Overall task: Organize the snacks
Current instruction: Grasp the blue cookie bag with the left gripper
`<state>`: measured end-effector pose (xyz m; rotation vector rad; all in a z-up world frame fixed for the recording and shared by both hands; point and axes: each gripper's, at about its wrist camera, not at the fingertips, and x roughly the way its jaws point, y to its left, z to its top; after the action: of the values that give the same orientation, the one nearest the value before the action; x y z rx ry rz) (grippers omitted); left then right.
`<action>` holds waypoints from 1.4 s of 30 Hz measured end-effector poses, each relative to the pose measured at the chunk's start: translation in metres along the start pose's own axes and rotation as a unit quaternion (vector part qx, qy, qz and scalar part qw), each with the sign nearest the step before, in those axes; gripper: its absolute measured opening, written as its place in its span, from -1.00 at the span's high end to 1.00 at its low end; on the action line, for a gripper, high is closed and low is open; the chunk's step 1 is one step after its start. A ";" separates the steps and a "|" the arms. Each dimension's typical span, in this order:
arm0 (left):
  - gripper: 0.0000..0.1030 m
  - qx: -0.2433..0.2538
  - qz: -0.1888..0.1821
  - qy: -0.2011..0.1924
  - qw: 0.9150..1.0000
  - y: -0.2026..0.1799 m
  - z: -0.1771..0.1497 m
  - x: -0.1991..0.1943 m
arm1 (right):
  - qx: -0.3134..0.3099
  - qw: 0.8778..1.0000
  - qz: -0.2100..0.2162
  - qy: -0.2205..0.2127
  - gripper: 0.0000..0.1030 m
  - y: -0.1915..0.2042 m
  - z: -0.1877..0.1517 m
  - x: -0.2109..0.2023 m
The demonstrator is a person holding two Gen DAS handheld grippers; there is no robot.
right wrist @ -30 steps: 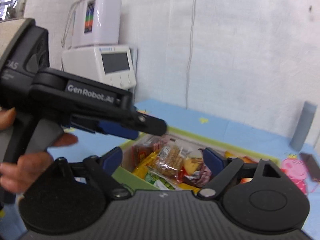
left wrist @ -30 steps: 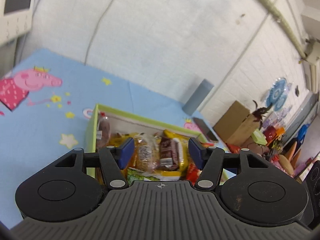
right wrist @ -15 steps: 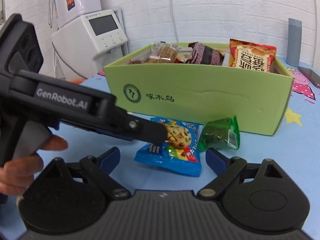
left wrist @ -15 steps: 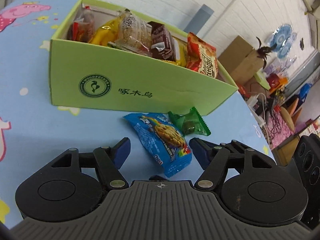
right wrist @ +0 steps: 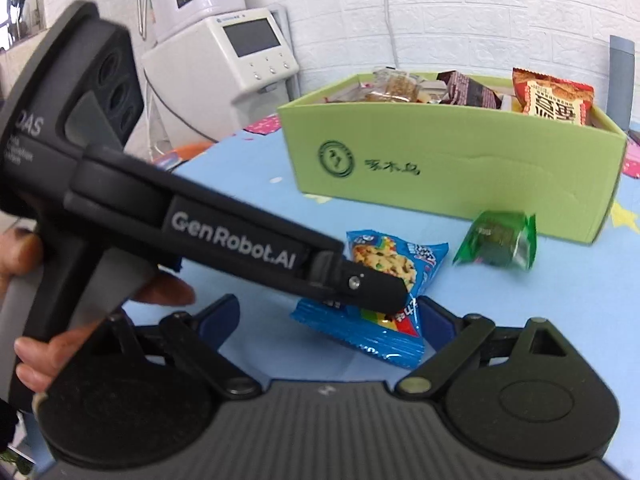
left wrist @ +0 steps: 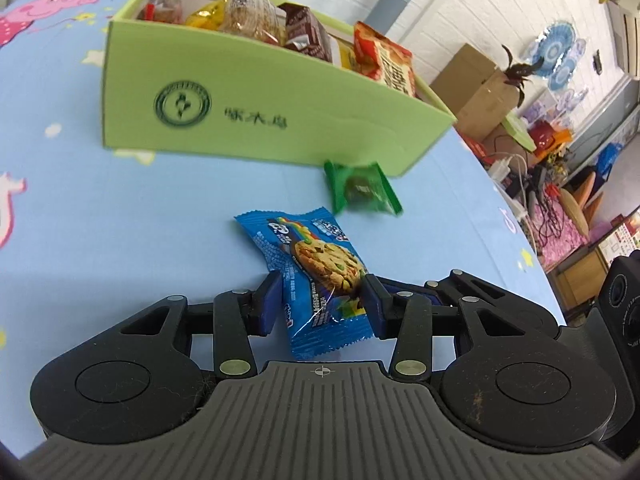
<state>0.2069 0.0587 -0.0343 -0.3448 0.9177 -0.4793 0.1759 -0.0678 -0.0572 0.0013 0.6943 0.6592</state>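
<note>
A blue cookie packet (left wrist: pixel 312 268) lies on the blue tablecloth in front of a green snack box (left wrist: pixel 256 96). My left gripper (left wrist: pixel 322 300) is shut on the near end of the cookie packet, its blue pads pressing both sides. In the right wrist view the left gripper (right wrist: pixel 380 292) reaches in from the left onto the same packet (right wrist: pixel 396 268). A green candy packet (left wrist: pixel 362 190) lies beside the box, also in the right wrist view (right wrist: pixel 498 240). My right gripper (right wrist: pixel 328 320) is open and empty, low behind the cookie packet. The box (right wrist: pixel 452 160) holds several snacks.
A white machine with a screen (right wrist: pixel 224 56) stands left of the table. A grey cylinder (right wrist: pixel 620 76) stands behind the box. A cardboard box (left wrist: pixel 476 84) and clutter lie beyond the table's right edge (left wrist: pixel 516 216).
Both grippers dropped from above the box to the table in front of it. My left gripper moved forward and closed its jaws on the blue cookie packet.
</note>
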 end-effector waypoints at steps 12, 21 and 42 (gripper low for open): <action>0.26 -0.046 -0.016 -0.012 0.999 -0.015 -0.050 -0.032 | 0.038 0.999 -0.010 -0.010 -0.80 0.025 -0.045 -0.055; 0.08 -0.036 0.004 -0.022 0.999 -0.021 -0.051 -0.035 | 0.068 0.997 -0.025 -0.019 -0.81 0.015 -0.054 -0.061; 0.35 -0.015 -0.007 -0.020 1.000 -0.016 -0.049 -0.026 | 0.015 0.998 -0.058 -0.014 -0.79 0.026 -0.046 -0.050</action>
<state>0.1493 0.0554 -0.0371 -0.3862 0.8843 -0.4702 0.1052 -0.0847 -0.0577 -0.0022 0.6728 0.5366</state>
